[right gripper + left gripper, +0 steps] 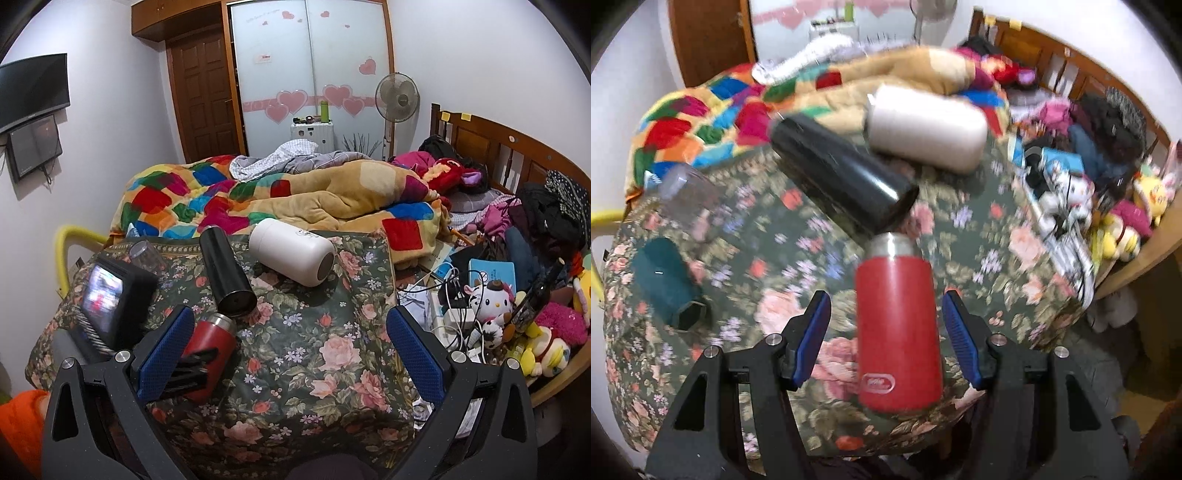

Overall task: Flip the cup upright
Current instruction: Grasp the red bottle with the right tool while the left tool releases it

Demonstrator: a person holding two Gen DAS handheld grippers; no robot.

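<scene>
Left wrist view: we are bracketing the red cup (899, 328) with the spread left tool (886, 325).
Closing off-centre on soft floral bedding (960, 258), we are risking it rolling away; right tool (291, 347) is also spread, empty.

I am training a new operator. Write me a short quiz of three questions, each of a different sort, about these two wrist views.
1. True or false: the left gripper has already closed on the red flask.
2. Multiple choice: how is the white flask placed? A) standing upright B) lying on its side C) hanging from a finger
3. Fill in: beyond the red flask's steel neck lies a ____ tumbler.

Key
1. False. The blue pads stand apart on both sides of the flask, with a gap visible on each side.
2. B. It lies on the floral cushion.
3. black. The right gripper is open and holds nothing.
</scene>
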